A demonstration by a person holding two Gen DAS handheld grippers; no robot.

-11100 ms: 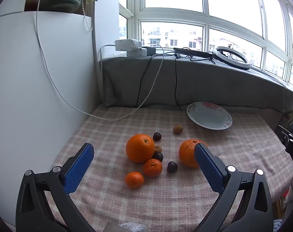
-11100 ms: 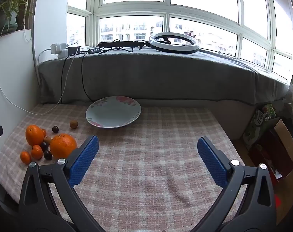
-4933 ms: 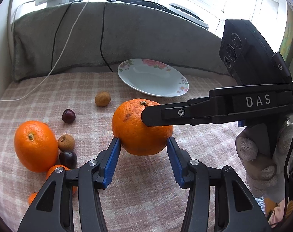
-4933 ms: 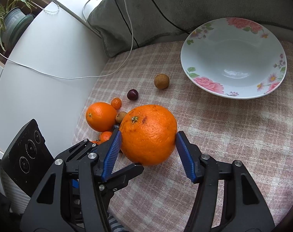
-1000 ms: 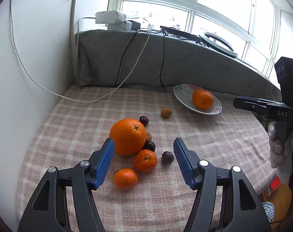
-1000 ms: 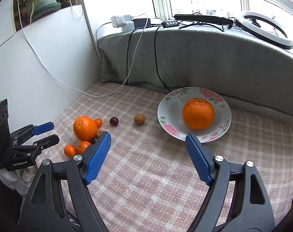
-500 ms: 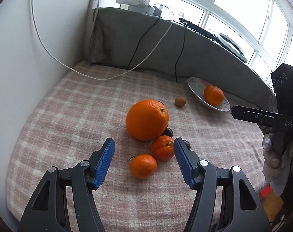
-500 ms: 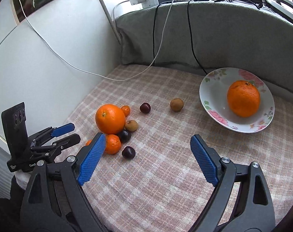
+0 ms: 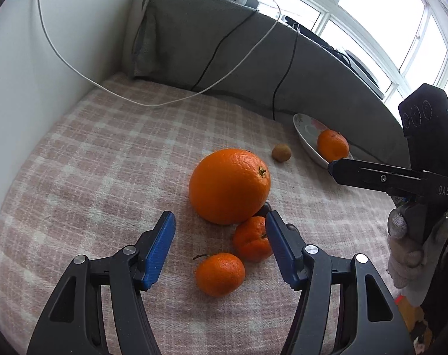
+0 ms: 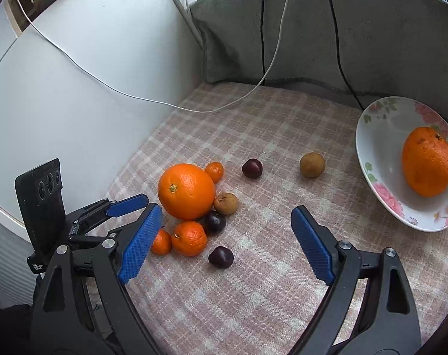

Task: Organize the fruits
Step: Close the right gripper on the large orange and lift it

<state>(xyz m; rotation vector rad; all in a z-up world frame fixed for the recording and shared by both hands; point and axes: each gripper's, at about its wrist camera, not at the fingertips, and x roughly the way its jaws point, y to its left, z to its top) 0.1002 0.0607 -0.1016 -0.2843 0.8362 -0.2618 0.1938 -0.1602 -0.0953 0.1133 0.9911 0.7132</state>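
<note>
Left wrist view: left gripper [image 9: 219, 232] is seen released, jaws apart and empty, just short of a large orange [image 9: 229, 185] on the checked cloth [image 9: 105, 159]. Two mandarins [image 9: 219, 273] lie beneath the jaws. A second orange [image 9: 332, 145] is seen in the plate [image 9: 305, 130] farther off.

Right wrist view: right gripper [image 10: 224, 230] is seen released wide, nothing between its pads [image 10: 311, 244]. A dark plum [image 10: 220, 256] lies below it, a brown fruit [image 10: 312, 164] near the floral plate [image 10: 377, 136].
</note>
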